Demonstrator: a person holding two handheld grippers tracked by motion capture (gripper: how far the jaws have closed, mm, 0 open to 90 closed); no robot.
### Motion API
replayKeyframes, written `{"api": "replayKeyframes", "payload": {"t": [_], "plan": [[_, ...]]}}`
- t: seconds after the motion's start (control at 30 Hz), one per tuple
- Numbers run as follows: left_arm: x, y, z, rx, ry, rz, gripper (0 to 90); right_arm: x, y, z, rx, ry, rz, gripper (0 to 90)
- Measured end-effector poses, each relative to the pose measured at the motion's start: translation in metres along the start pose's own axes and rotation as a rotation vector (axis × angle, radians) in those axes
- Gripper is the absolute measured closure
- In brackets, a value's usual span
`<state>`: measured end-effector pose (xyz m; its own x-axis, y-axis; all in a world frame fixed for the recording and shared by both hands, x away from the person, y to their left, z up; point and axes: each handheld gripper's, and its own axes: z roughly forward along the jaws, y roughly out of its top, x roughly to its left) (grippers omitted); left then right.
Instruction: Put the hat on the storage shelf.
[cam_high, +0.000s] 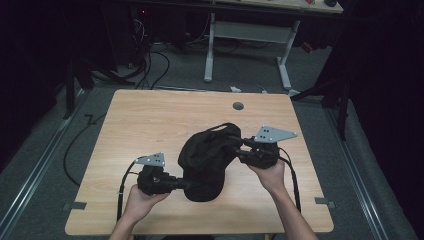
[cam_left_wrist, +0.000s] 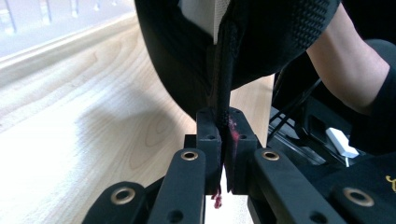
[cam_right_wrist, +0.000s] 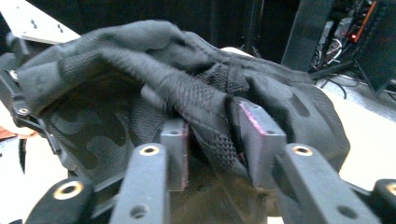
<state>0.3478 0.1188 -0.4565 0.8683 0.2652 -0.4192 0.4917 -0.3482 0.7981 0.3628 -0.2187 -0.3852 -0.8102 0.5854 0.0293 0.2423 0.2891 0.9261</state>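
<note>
- The pale wooden desk (cam_high: 150, 120) with rounded corners carries the work; its far half is bare apart from a small dark round grommet (cam_high: 238, 105) near the far edge.
- Beyond the desk, on the grey floor, stand the white metal legs of a second table (cam_high: 245, 50) and loose black cables (cam_high: 150, 65), all well apart from the work and in nobody's way.
- The black mesh fabric garment (cam_high: 205, 160), crumpled into a mound, sits in the near middle of the desk between the two hands.
- The left gripper (cam_left_wrist: 223, 140) comes in from the near left, and its fingers are pinched tight on a thin edge of the garment.
- The right gripper (cam_right_wrist: 212, 140) reaches in from the right; its fingers stand partly open with a ridge of mesh between them, and whether the pads press on it I cannot tell.
- Risk, as I judge it: with the right fingers loose, any pull could let that side drop and bunch the cloth.
- The left grip catches only a narrow seam, so a hard tug may slip it free or snag the mesh.
</note>
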Motion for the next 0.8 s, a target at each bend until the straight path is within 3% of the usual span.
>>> {"api": "replayKeyframes", "payload": {"t": [0.1,0.17,0.4,0.63,0.8], "plan": [[-0.001,0.000,-0.002,-0.009,0.006,0.005,86.5,-0.001,-0.001,-0.001,0.008,-0.018,0.009,58.4],[-0.003,0.001,-0.003,-0.013,0.017,0.013,86.6,-0.002,-0.004,-0.001,0.008,-0.035,0.019,49.3],[-0.005,0.000,-0.005,-0.025,0.030,0.020,86.7,-0.002,-0.007,-0.006,0.020,-0.066,0.019,39.8],[-0.005,0.000,-0.010,-0.049,0.047,0.016,86.7,-0.007,-0.014,-0.017,-0.001,-0.057,0.065,35.8],[-0.005,0.001,-0.016,-0.076,0.064,0.016,86.7,-0.011,-0.025,-0.021,0.035,-0.078,0.090,35.4]]}}
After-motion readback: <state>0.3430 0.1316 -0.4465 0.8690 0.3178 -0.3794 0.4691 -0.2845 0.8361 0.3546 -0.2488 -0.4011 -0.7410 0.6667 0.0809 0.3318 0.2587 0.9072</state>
